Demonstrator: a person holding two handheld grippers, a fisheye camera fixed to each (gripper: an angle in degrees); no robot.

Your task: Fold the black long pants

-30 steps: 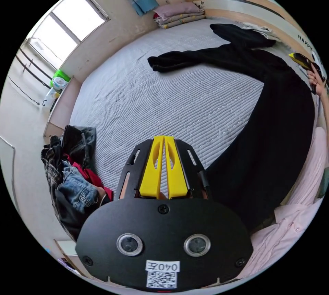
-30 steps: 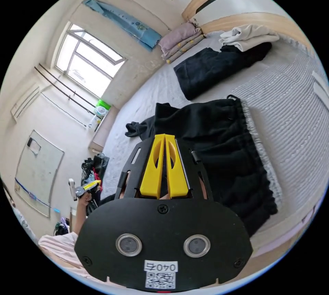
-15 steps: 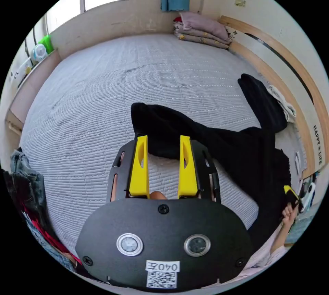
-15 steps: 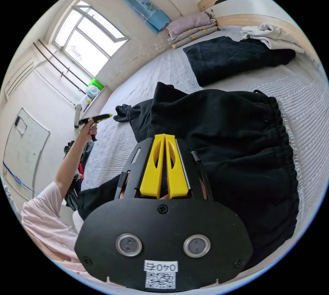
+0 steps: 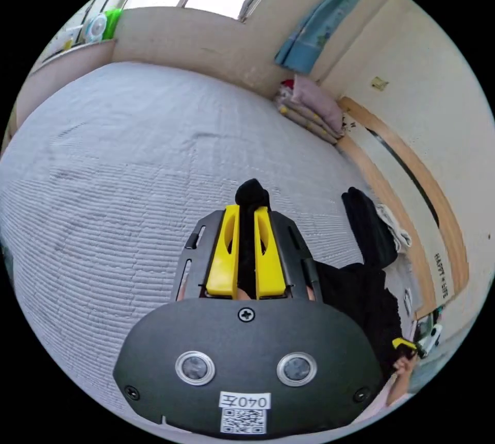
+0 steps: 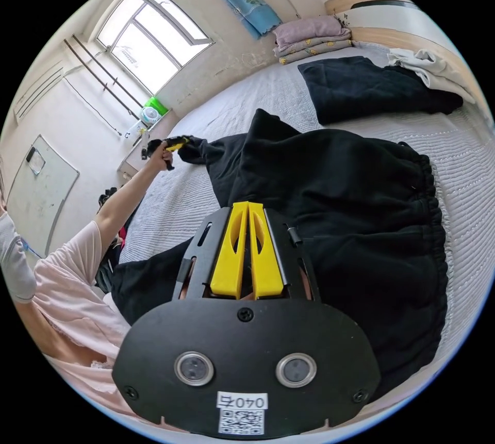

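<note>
The black, soft fleece long pants [image 6: 335, 196] lie lengthwise across the grey quilted bed [image 5: 129, 155], leg cuff pinched in the left yellow-jawed gripper [image 5: 246, 253], waist end clamped by the right yellow-jawed gripper [image 6: 247, 253].

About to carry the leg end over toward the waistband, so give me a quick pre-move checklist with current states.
1. Left gripper shut on the leg end of the black pants: ok, black cloth sits between the yellow fingers.
2. Right gripper pinning the pants near the waist: cannot tell, closed over the cloth but no cloth seen in its grip.
3. Waistband lying flat on the bed: ok.
4. Folding path free: not ok, another dark garment lies just past the pants.
5. Leg free of twist: cannot tell.
</note>
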